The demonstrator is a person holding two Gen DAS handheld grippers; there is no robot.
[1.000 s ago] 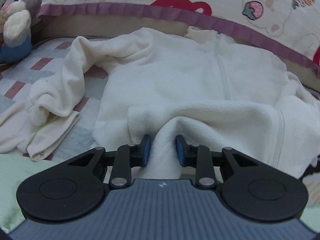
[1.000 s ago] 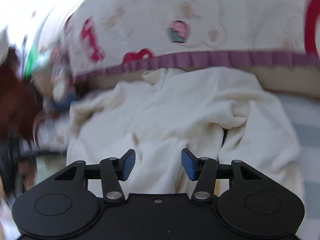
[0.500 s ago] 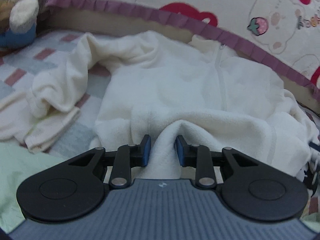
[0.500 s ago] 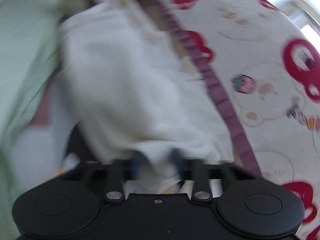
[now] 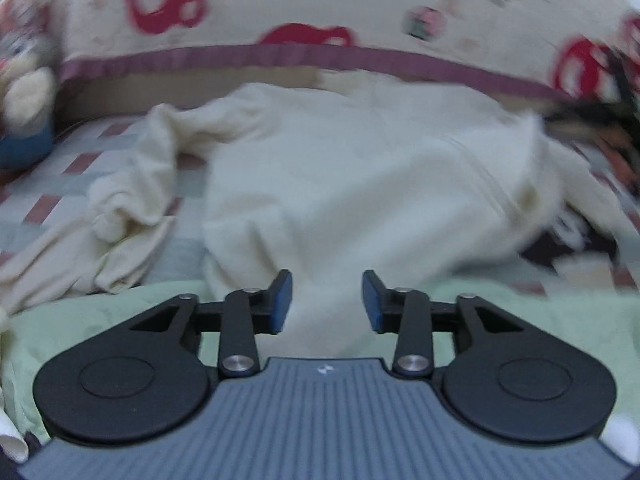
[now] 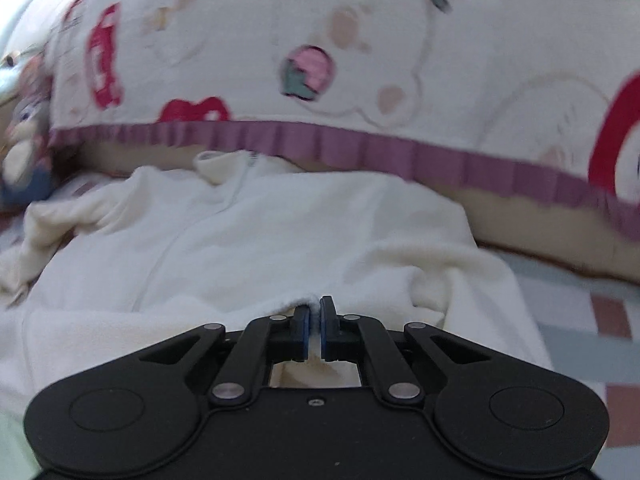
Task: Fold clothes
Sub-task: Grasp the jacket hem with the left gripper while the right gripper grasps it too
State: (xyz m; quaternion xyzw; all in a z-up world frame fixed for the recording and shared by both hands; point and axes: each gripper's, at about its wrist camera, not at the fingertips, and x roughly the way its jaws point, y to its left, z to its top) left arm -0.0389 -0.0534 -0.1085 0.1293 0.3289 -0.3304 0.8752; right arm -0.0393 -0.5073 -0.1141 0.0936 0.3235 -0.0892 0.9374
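Observation:
A cream fleece jacket (image 5: 360, 184) lies spread on the bed, front up, its zip (image 6: 188, 236) running toward the collar (image 6: 218, 164) at the far edge. In the left wrist view my left gripper (image 5: 326, 304) has its jaws opening, and a fold of the jacket's hem still lies between the blue pads (image 5: 280, 304) without being pressed. My right gripper (image 6: 315, 326) is shut on the jacket's near hem, a thin ridge of fleece pinched between its pads. One sleeve (image 5: 152, 168) trails off to the left, crumpled.
A cartoon-print quilt (image 6: 320, 60) with a purple frill (image 6: 360, 148) rises behind the jacket. A plush toy (image 5: 24, 92) sits at the far left. The checked sheet (image 6: 600, 312) shows at right, a pale green blanket (image 5: 100, 320) near the left gripper.
My left gripper's jaws have spread and let go of the fleece fold they pinched. My right gripper, open a second ago, has swung round and closed on the jacket's hem.

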